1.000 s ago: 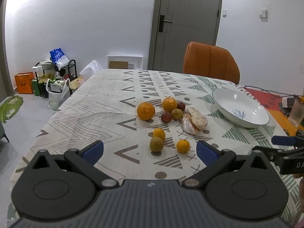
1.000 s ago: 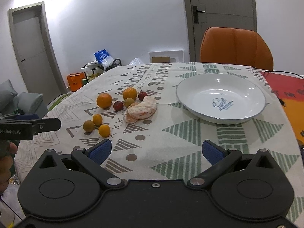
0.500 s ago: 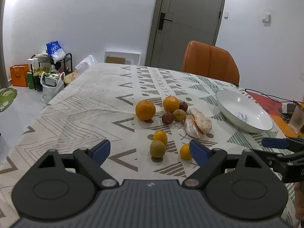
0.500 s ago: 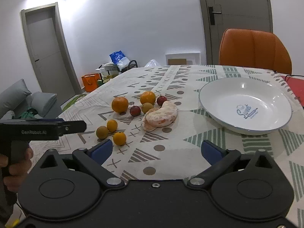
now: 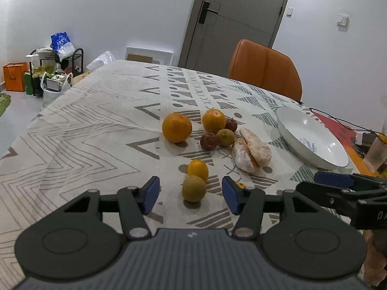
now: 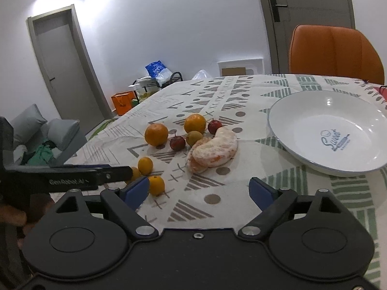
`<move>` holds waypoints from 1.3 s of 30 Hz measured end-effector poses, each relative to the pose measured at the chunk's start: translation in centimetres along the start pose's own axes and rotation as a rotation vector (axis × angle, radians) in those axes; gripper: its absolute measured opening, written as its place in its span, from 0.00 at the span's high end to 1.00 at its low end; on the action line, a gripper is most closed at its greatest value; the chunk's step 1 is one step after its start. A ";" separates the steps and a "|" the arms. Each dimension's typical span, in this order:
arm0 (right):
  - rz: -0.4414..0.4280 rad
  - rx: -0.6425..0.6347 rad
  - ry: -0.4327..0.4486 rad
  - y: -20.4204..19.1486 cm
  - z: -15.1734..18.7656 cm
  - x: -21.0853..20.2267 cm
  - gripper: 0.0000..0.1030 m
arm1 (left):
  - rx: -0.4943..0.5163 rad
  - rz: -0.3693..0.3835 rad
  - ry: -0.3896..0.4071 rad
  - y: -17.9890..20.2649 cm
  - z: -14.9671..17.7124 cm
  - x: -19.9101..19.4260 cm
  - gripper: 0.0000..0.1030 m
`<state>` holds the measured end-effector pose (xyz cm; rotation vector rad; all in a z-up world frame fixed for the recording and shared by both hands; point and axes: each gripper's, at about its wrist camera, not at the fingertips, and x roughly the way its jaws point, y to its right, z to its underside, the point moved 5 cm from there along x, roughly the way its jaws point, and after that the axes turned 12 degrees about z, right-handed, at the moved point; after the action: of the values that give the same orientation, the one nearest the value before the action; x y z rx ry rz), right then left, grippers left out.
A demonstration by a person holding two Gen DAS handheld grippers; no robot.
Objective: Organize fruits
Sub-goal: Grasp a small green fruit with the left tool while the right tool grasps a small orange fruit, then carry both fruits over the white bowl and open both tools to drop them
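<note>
Left gripper [image 5: 190, 194] low over the table's [image 5: 96, 130] near edge, jaws just been closing, now part open; green fruit [image 5: 194, 188] sits dead ahead between the pads, touched by neither. Nothing held. Fruit round, no long axis to line up on. Small orange [image 5: 197, 170] touches it on the far side; another small orange [image 6: 156, 185] lies just off the right pad.

Right gripper [image 6: 197, 189] wide, empty, jaws easing in; peeled segments [image 6: 212, 152] lie ahead of it, well apart. Plate [image 6: 290, 142] empty, toward the right edge.

Judgement: left is nearer; a short push forward brackets the green fruit.
</note>
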<state>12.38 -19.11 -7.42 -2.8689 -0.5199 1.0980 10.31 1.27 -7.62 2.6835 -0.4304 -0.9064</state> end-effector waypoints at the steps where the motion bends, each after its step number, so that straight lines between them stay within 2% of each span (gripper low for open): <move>1: -0.010 0.007 -0.002 0.0 -0.1 0.1 0.15 | 0.000 0.002 -0.002 0.0 0.0 0.2 0.50; 4: -0.038 0.034 -0.010 -0.1 -0.4 0.6 0.18 | -0.012 0.019 -0.017 -0.1 0.0 0.9 0.62; 5: -0.046 0.039 -0.012 -0.2 -0.4 0.7 0.18 | -0.023 0.025 -0.027 -0.3 0.0 1.1 0.74; 6: -0.050 0.041 -0.015 -0.4 -0.5 0.9 0.18 | -0.036 0.030 -0.042 -0.5 0.2 1.4 0.79; 12: -0.073 0.024 -0.051 -1.6 -0.2 2.2 0.27 | -0.042 0.020 -0.023 -1.1 0.1 0.8 0.79; 14: -0.081 0.015 -0.065 -2.2 0.0 2.8 0.34 | -0.051 0.010 -0.019 -1.6 0.1 0.5 0.79; 22: -0.108 -0.026 -0.092 -4.4 0.4 4.1 0.45 | -0.059 -0.019 0.003 -2.9 -0.2 -0.5 0.79; 24: -0.103 -0.048 -0.099 -5.1 0.5 4.5 0.52 | -0.060 -0.022 0.006 -3.1 -0.2 -0.7 0.79; 28: -0.079 -0.091 -0.093 -5.8 0.7 4.6 0.78 | -0.050 -0.019 0.002 -3.0 -0.3 -0.6 0.79; 33: -0.091 -0.064 -0.064 -5.0 0.5 3.6 0.79 | -0.027 -0.013 0.010 -2.1 -0.7 -0.6 0.79; 39: -0.065 -0.035 -0.013 -3.0 -0.3 2.2 0.79 | 0.003 0.007 0.009 -0.4 -0.9 -0.2 0.79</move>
<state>13.16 -15.52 -8.16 -2.8533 -0.6351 1.1098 10.79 1.88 -6.92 2.6861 -0.4384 -0.8918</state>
